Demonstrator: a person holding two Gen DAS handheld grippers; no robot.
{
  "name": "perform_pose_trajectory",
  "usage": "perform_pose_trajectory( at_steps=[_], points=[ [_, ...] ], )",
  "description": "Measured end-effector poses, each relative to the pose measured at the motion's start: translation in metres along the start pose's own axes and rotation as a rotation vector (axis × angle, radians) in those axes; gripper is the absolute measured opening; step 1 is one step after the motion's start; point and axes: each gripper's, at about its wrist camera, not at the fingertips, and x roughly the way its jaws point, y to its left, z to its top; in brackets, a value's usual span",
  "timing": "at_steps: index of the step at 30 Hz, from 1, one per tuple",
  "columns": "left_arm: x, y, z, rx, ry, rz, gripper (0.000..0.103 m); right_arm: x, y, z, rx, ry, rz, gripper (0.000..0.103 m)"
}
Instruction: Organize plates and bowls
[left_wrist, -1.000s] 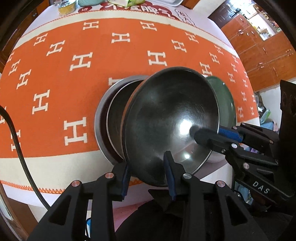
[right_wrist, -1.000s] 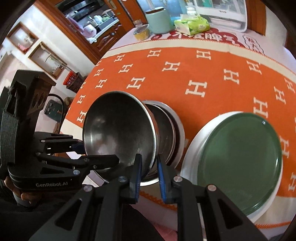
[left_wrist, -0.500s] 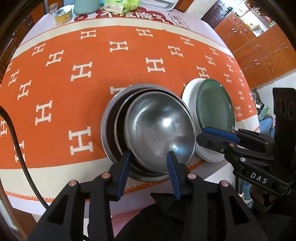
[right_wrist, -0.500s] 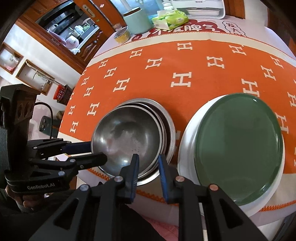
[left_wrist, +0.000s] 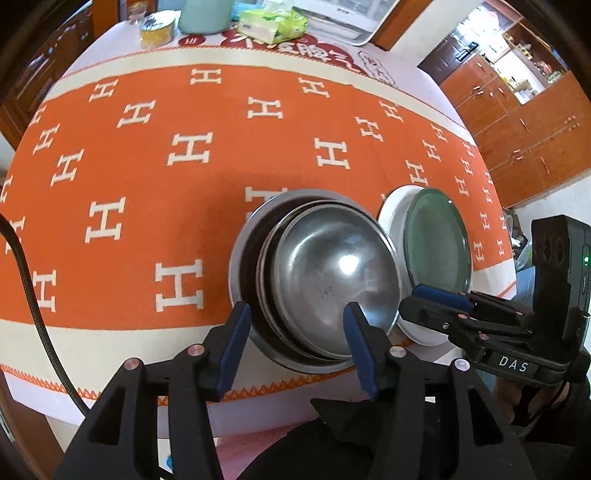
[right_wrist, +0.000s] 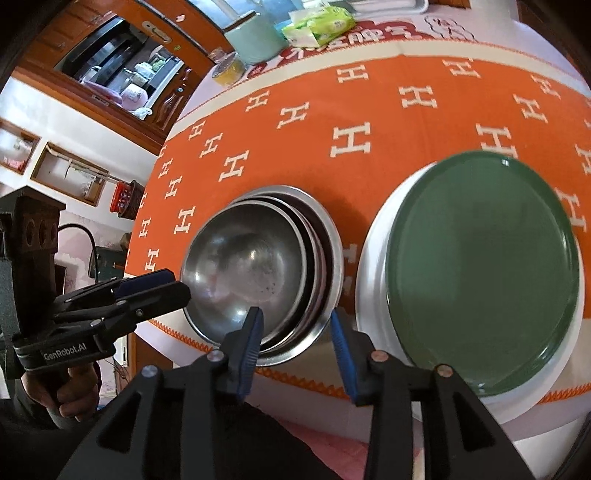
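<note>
Lowered since before, top steel bowl (left_wrist: 334, 273) nests in three; both tools (left_wrist: 295, 334) (right_wrist: 295, 341) just opened, empty; two plates (right_wrist: 480, 273).

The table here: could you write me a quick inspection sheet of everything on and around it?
Surface: table under an orange cloth with white H marks.
Job's things: steel bowls nested in a stack near the front edge; green plate on a white plate beside them.
Clutter: tissue pack, pale green pot and small tin at the far edge.
Grippers: left gripper and right gripper have just been opening; both open, straddling the stack's near rim, holding nothing.
Cables: black cable at the left.
Surroundings: wooden cabinets.
</note>
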Motion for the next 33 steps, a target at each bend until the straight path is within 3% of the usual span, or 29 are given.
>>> perform_pose_trajectory(
  at_steps=[8,17,25,33],
  points=[
    [0.02,0.022,0.004,-0.057,0.072,-0.032,0.051,0.015,-0.014,0.001,0.101,0.029,0.039,0.039],
    [0.056,0.029,0.016,-0.03,0.189,-0.093,0.051,0.034,-0.02,0.006,0.175,0.03,0.047,0.04],
    [0.081,0.021,0.027,0.034,0.266,-0.121,0.048,0.041,-0.02,0.01,0.201,-0.018,0.055,0.04],
    [0.091,0.025,0.036,0.03,0.281,-0.162,0.044,0.038,-0.031,0.003,0.256,-0.077,0.118,0.036]
  ],
)
